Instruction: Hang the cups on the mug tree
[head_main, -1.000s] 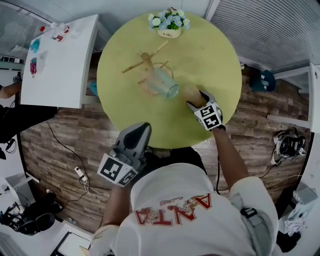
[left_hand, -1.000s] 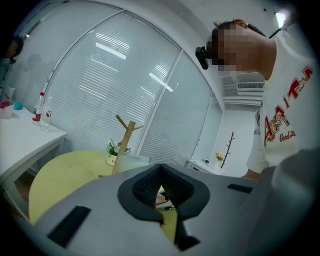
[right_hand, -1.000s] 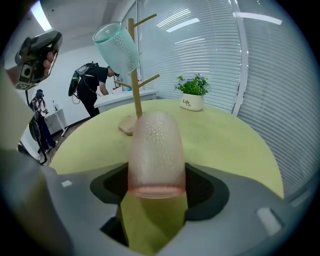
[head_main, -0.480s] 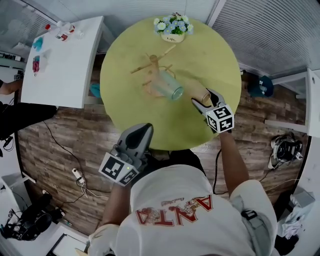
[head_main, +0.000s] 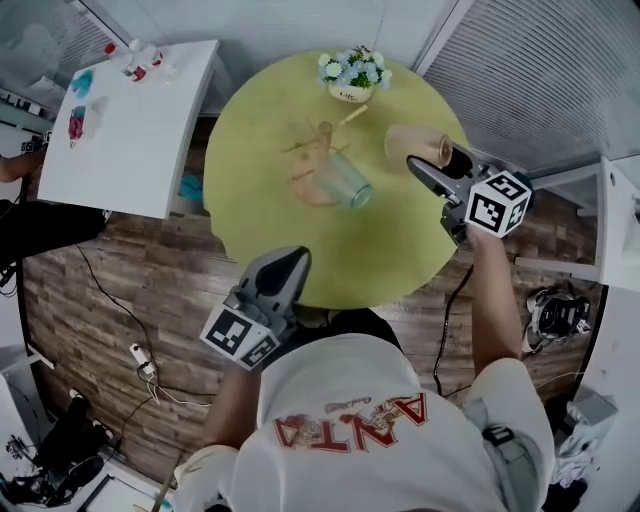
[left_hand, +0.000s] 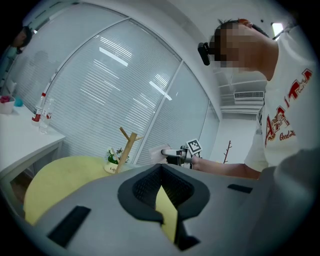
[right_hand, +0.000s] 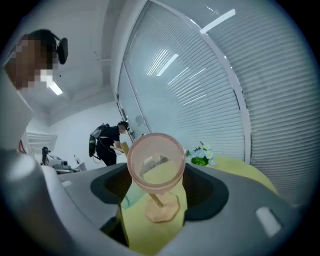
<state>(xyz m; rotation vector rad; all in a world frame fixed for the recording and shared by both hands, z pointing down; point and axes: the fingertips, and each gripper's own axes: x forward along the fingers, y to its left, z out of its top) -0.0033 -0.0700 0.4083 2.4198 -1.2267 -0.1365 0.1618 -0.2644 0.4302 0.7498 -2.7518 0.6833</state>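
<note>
The wooden mug tree (head_main: 318, 158) stands on the round yellow-green table (head_main: 400, 250), with a clear bluish cup (head_main: 347, 181) hanging on one peg. My right gripper (head_main: 432, 161) is shut on a translucent pinkish-tan cup (head_main: 408, 146), held in the air to the right of the tree. In the right gripper view that cup (right_hand: 155, 167) fills the space between the jaws, with the tree's base (right_hand: 162, 210) below it. My left gripper (head_main: 290, 261) is shut and empty at the table's near edge. From it the mug tree (left_hand: 127, 145) and the right gripper (left_hand: 175, 154) show far off.
A pot of flowers (head_main: 352, 73) stands at the table's far edge. A white side table (head_main: 120, 130) with small bottles is at the left. Cables and a power strip (head_main: 138, 358) lie on the wooden floor. A person (right_hand: 107, 140) stands in the background.
My right gripper has lifted the pinkish-tan cup off the table beside the tree and carried it up and to the right. The left gripper has stayed put.
</note>
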